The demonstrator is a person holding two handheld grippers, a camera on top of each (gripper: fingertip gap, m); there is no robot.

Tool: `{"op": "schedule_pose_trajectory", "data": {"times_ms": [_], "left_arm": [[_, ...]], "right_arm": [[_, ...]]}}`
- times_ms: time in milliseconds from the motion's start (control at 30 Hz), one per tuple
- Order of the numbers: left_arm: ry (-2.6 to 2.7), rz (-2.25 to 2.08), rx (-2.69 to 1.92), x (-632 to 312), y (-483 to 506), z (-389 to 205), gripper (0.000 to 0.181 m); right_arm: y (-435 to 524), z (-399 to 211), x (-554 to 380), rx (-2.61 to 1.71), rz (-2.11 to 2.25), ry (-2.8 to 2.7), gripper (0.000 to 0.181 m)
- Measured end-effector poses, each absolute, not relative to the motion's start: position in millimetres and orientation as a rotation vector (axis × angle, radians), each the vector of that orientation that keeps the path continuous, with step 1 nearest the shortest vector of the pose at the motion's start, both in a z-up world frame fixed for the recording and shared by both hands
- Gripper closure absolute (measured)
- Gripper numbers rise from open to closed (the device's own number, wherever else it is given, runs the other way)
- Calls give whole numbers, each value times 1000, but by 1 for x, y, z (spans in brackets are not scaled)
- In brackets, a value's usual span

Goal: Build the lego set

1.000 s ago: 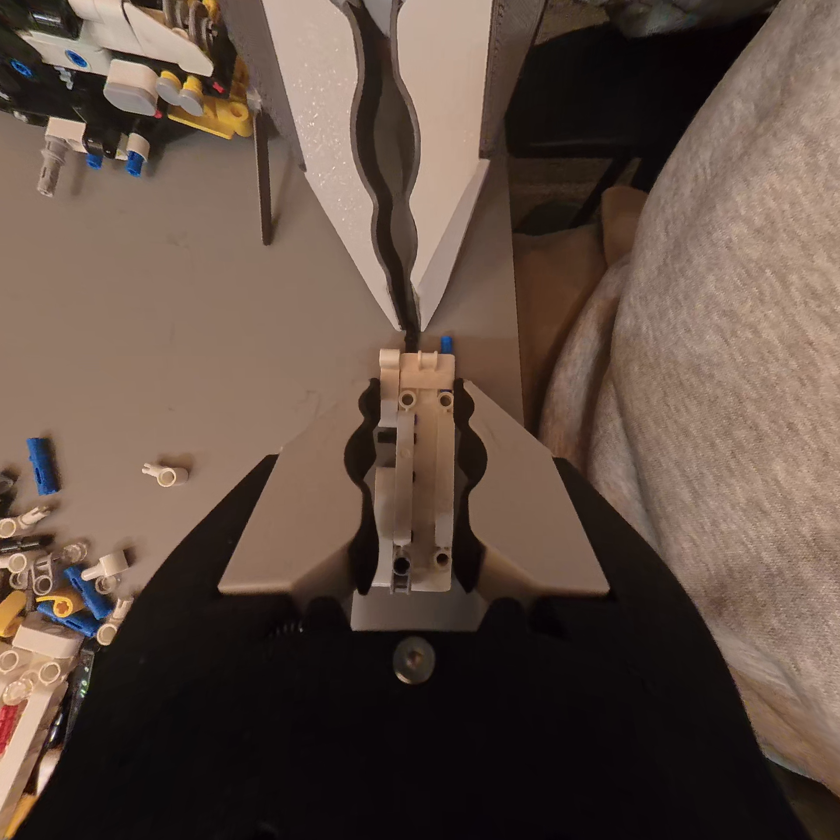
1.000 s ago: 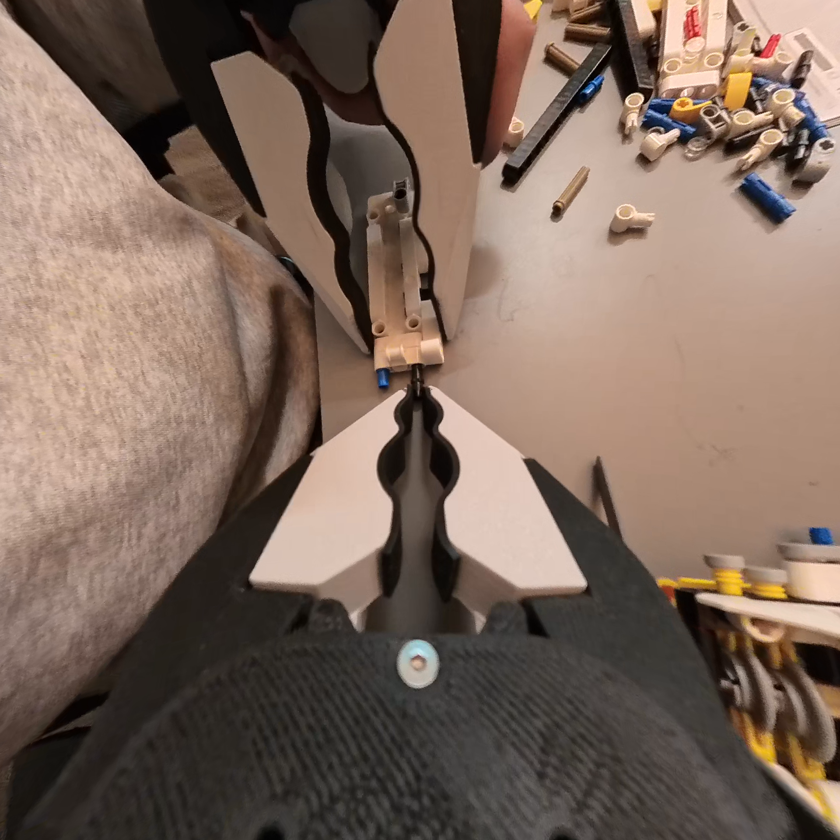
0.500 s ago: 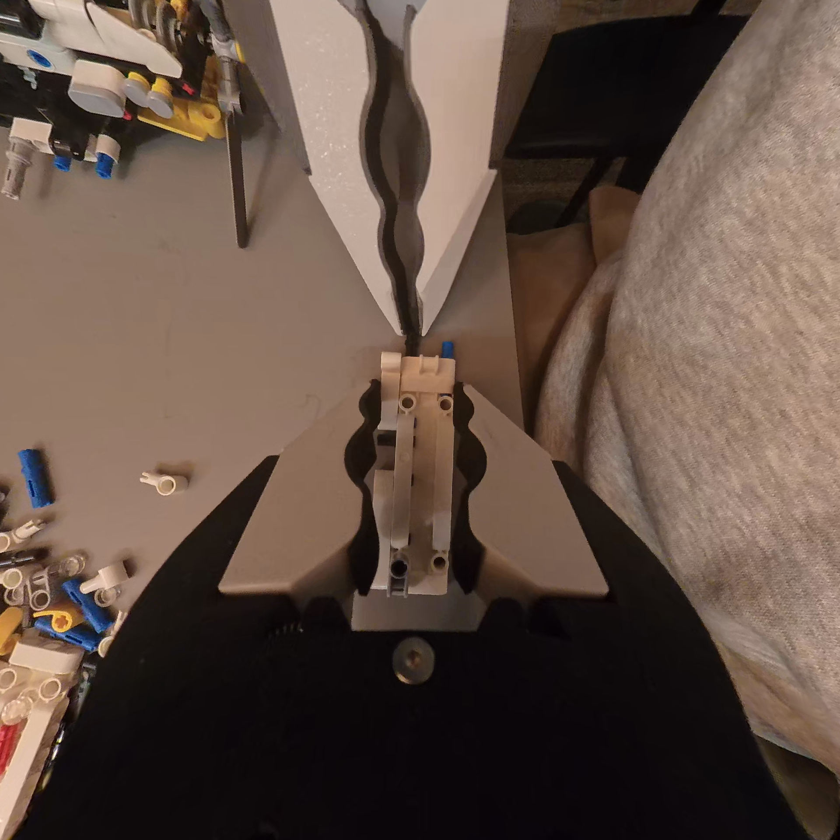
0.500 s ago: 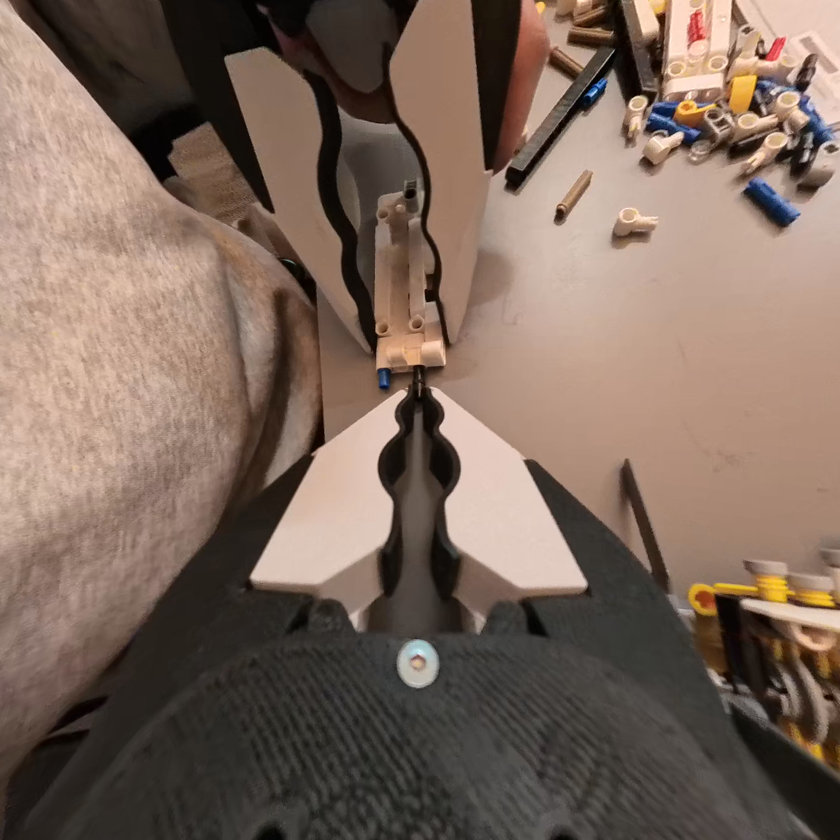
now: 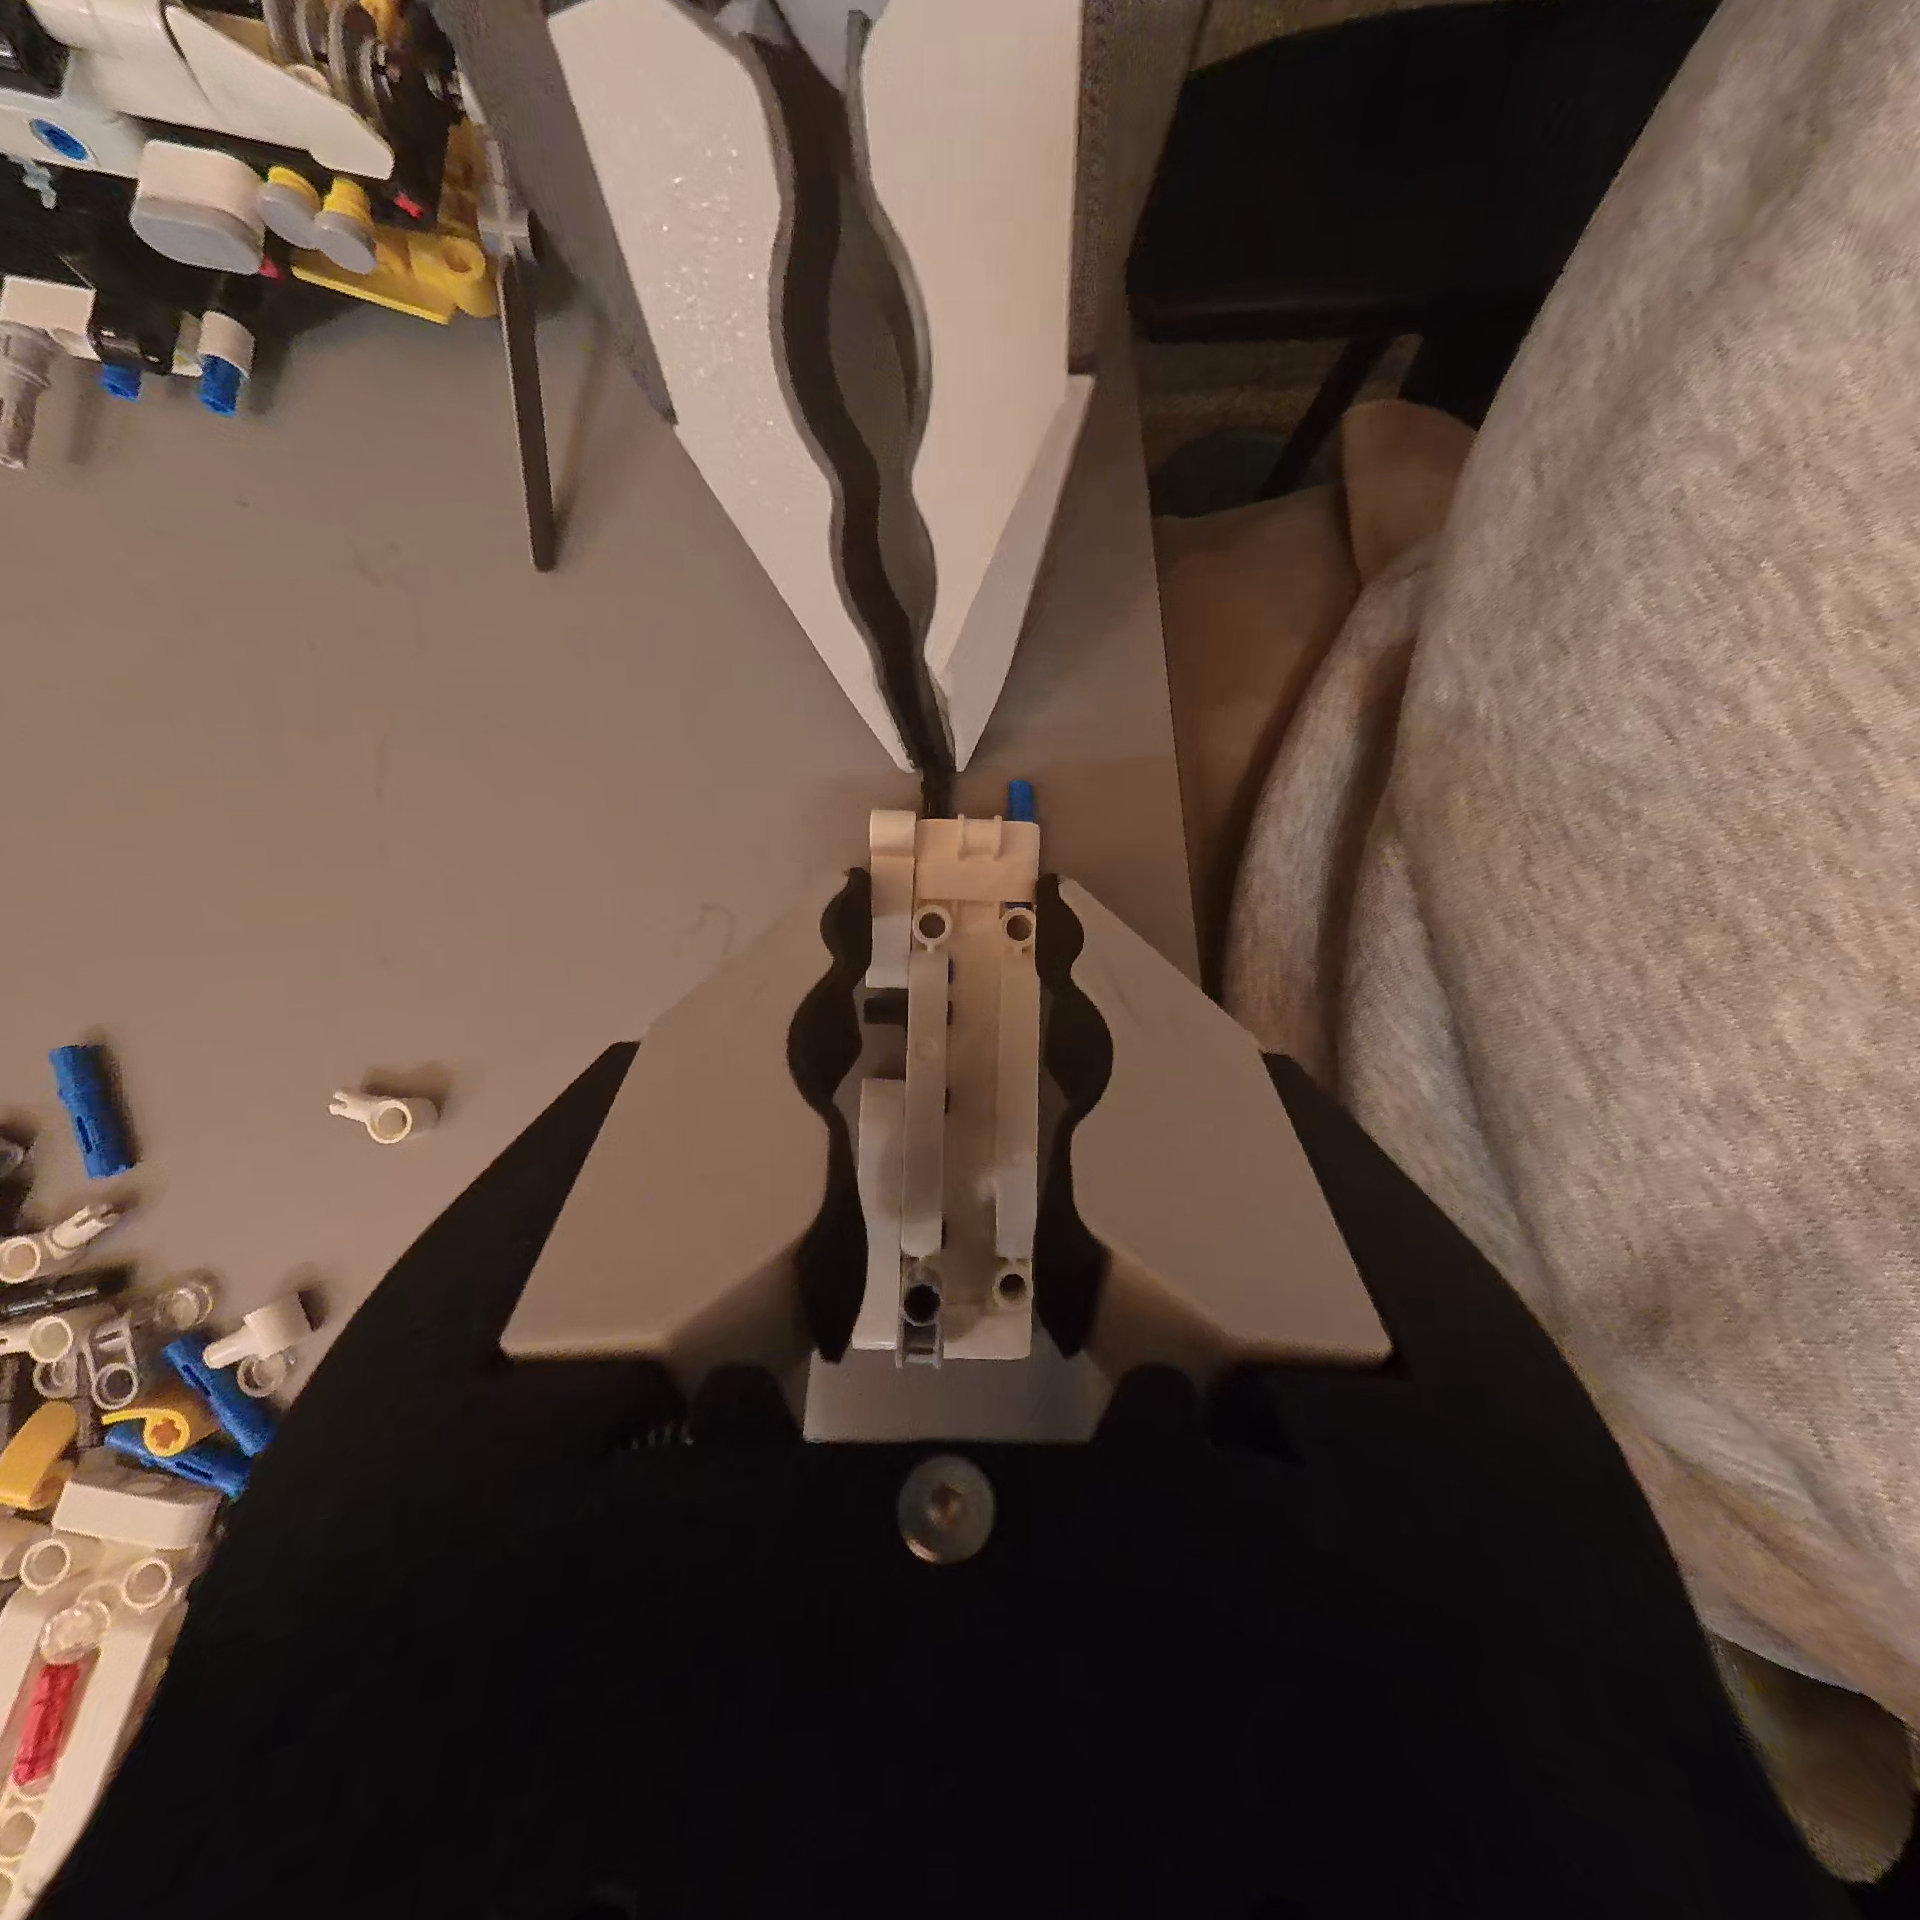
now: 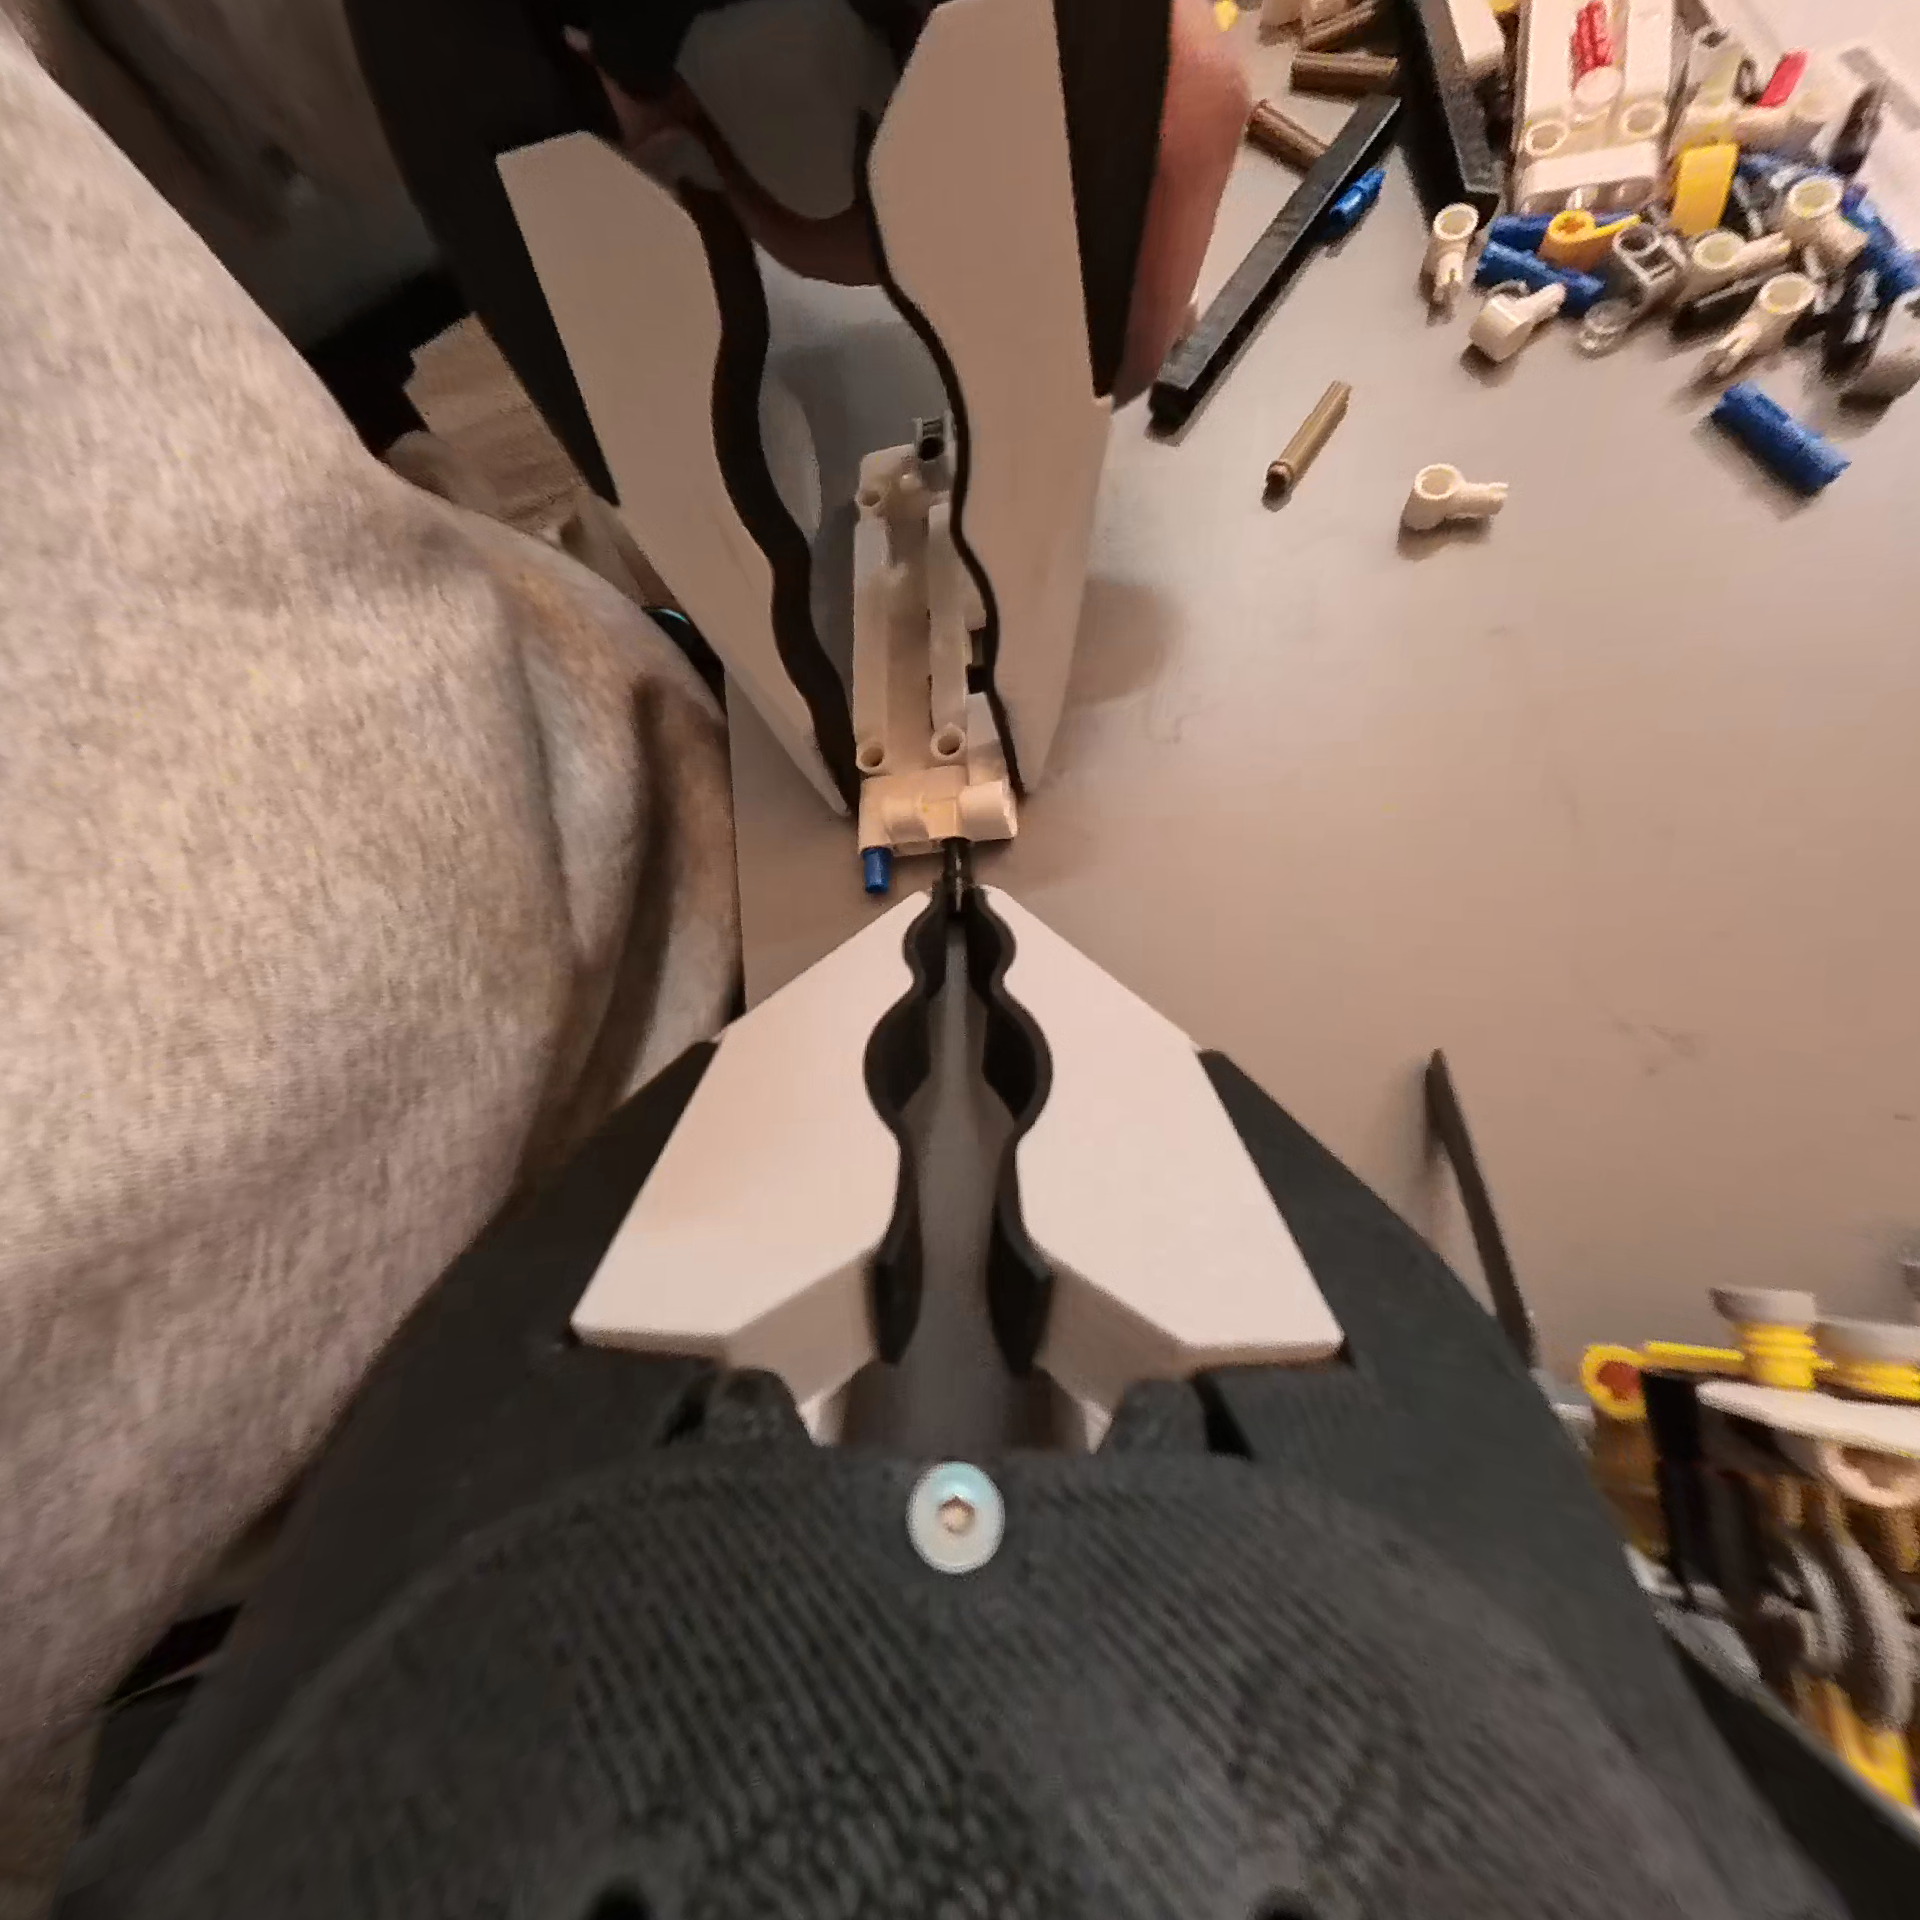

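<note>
Left wrist view showed the left gripper (image 5: 951,883) pinching a white lego assembly (image 5: 951,1081) between its fingers, a black pin (image 5: 935,795) at its twelve o'clock end. Right wrist view showed the right gripper (image 6: 958,909), fingers pressed together on that pin, above the grey tabletop (image 6: 1455,831); loose pieces (image 6: 1683,260) lay at one o'clock.

No writing, number or brand can be read in either view, and the white sheet (image 6: 1870,78) at the far right edge of the right wrist view is probably too blurred to tell.
</note>
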State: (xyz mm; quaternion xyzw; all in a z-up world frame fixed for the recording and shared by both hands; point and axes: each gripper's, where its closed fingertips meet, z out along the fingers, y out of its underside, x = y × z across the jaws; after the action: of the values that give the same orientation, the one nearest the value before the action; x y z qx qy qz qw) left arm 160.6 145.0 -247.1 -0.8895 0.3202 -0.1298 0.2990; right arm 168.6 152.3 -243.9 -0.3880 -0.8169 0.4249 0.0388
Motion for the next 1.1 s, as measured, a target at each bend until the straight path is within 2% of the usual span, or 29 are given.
{"op": "schedule_pose_trajectory", "data": {"times_ms": [200, 400, 533, 933, 1100], "left_arm": [[878, -336, -2363, 161, 144, -247, 152], [879, -344, -2359, 162, 144, -247, 152], [854, -357, -2359, 163, 143, -248, 151], [870, -362, -2345, 165, 142, -247, 152], [873, -358, -2344, 165, 142, -247, 152]], "right_arm": [[152, -243, 168, -1391, 1443, -2508, 180], [150, -235, 162, -1075, 1252, -2502, 179], [153, -245, 169, -1039, 1078, -2562, 179], [151, -246, 169, -1163, 1152, -2563, 180], [151, -245, 167, -1296, 1329, -2534, 181]]}}
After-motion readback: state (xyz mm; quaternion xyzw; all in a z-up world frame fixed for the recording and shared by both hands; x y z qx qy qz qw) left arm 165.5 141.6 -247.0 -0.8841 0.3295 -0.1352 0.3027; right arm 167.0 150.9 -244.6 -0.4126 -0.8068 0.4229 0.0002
